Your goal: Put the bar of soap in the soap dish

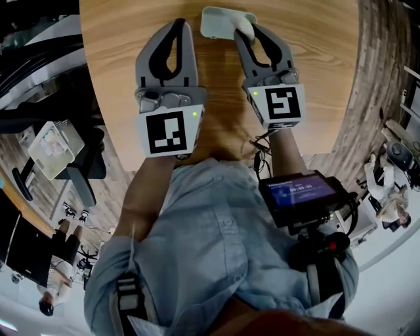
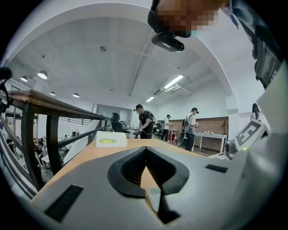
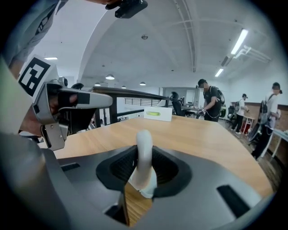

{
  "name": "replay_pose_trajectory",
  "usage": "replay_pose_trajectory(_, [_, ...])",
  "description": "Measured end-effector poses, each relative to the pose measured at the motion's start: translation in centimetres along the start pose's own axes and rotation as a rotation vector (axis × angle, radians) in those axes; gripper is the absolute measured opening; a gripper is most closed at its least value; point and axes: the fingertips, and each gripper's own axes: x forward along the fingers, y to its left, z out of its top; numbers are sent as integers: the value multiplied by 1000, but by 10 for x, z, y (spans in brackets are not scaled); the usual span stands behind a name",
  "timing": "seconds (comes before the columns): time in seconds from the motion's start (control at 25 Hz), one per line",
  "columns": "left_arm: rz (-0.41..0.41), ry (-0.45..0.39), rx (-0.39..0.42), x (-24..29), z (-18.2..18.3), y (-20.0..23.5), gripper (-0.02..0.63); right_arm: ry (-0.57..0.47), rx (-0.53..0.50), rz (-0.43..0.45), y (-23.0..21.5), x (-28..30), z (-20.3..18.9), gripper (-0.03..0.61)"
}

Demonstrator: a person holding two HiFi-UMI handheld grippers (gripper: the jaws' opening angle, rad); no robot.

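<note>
Under both tongs: wooden table [image 1: 315, 65]. On it, the soap dish [image 1: 220, 20], just ahead of my right tongs [image 1: 251, 31], off their left tip. My right tongs are clenched on the bar of soap [image 3: 144, 155], held on edge and not lying in the dish. My left tongs [image 1: 178, 23] are pressed together with nothing in them, beside the dish. Step, by my reading: carrying the soap in. Next calls for easing forward-left over the dish, lowering, then letting go.

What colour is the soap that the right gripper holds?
The soap is white; right gripper view.
</note>
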Motion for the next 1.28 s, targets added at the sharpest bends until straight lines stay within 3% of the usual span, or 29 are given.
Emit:
replay_pose_trajectory(0.88, [-16,15,-24,-1,2,-2,9,52,-79,-31,2,2,-5,109])
replay_pose_trajectory(1.28, [-10,20,-30,-1,1,0,9,74,-78,20,11,4,-6,112])
